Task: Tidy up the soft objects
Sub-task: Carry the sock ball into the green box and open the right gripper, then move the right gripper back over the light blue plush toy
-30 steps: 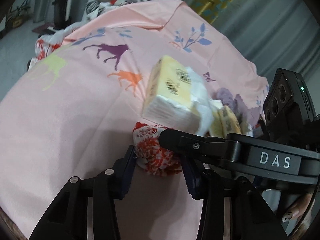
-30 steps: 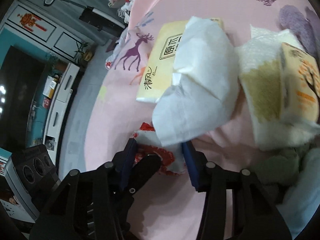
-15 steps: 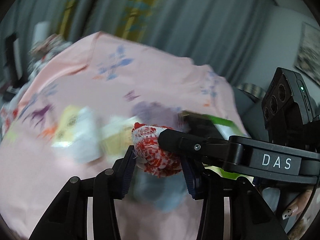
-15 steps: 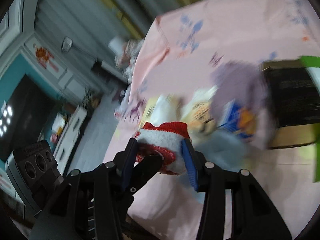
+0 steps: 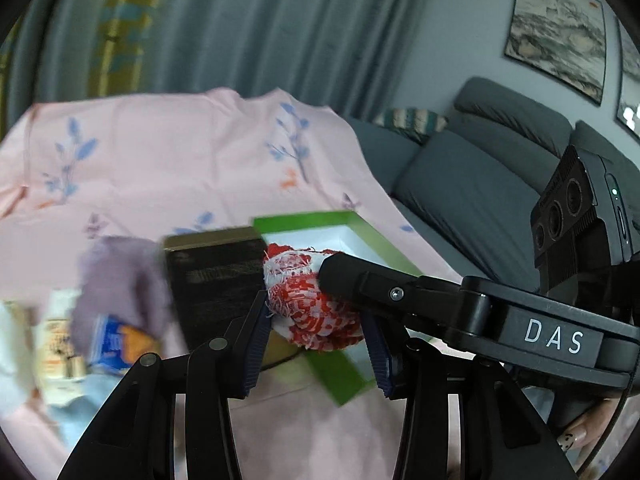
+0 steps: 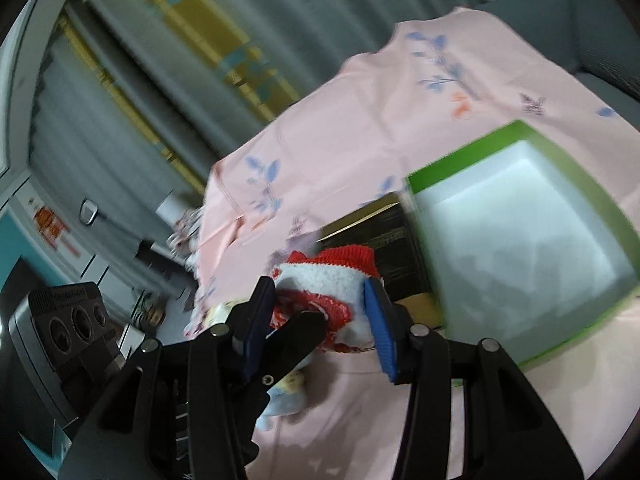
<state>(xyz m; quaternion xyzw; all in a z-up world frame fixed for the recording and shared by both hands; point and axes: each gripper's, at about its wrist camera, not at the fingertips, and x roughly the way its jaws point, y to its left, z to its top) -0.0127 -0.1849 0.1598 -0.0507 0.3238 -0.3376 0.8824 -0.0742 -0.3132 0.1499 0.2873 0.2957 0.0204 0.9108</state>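
A rolled red-and-white sock (image 5: 312, 300) is held in the air between both grippers. My left gripper (image 5: 318, 338) is shut on it, and my right gripper (image 6: 320, 316) is shut on the same sock (image 6: 324, 284) from the other side. An open green box with a white inside (image 6: 520, 240) lies on the pink printed sheet (image 5: 160, 168), just behind and to the right of the sock. In the left wrist view the green box (image 5: 344, 232) shows behind the sock.
A dark brown box (image 5: 212, 272) lies beside the green box. Blurred soft items, a purple cloth (image 5: 116, 276) and tissue packs, lie at the left. A grey sofa (image 5: 480, 168) stands behind, with curtains along the back.
Both grippers lifted the sock off the sheet and swung right, away from the tissue packs, to a spot in front of the green box.
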